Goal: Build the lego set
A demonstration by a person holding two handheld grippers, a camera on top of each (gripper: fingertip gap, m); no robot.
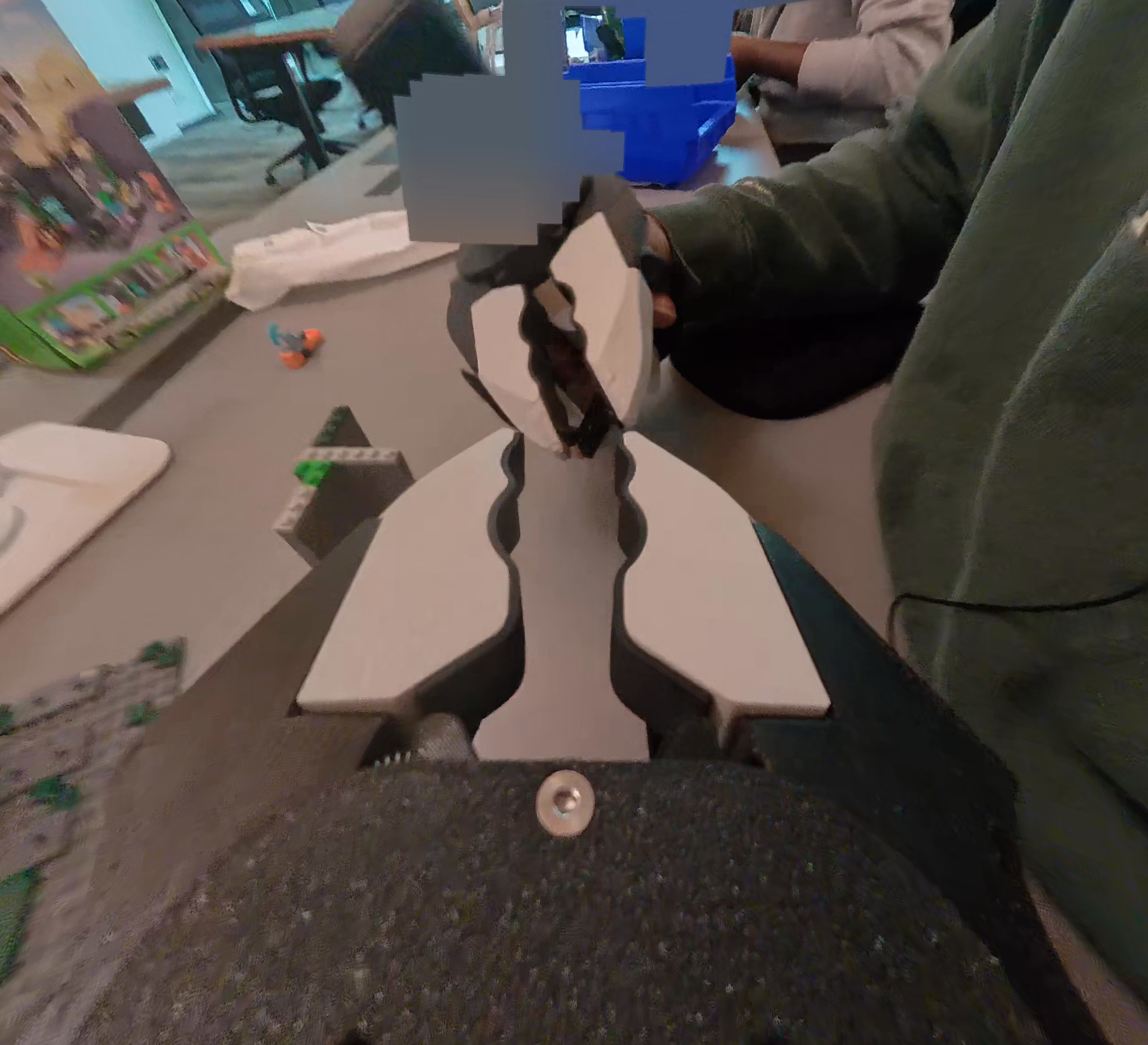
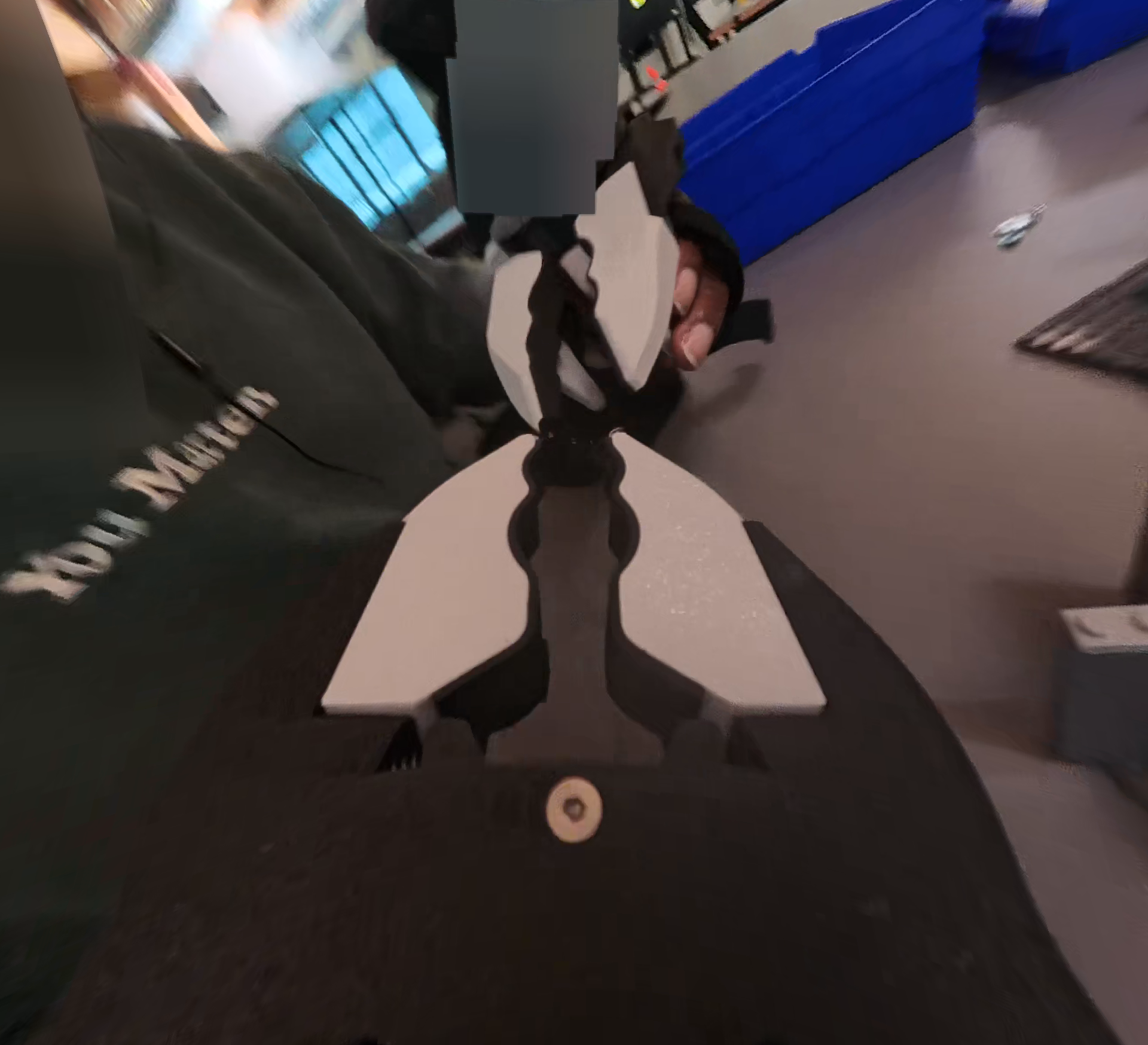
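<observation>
My two grippers meet tip to tip above the grey table (image 1: 236, 413). My left gripper (image 1: 568, 444) has its jaws apart, with table showing between them. My right gripper (image 2: 574, 450) is shut on a small dark lego piece (image 2: 568, 456) at its fingertips. In the left wrist view the right gripper (image 1: 584, 431) comes in from ahead and holds the piece (image 1: 587, 434) between the left fingertips. In the right wrist view the left gripper (image 2: 574, 425) faces mine. A grey lego build (image 1: 338, 493) with a green piece stands to the left.
A small orange and blue lego model (image 1: 295, 344), a white bag (image 1: 323, 257) and the set's box (image 1: 93, 245) lie at the left. Blue bins (image 2: 838, 114) stand behind. A white tray (image 1: 62, 493) and a printed sheet (image 1: 62, 767) lie nearby. A green sleeve (image 1: 1025, 332) is on the right. The tips of both grippers are at nearly the same place.
</observation>
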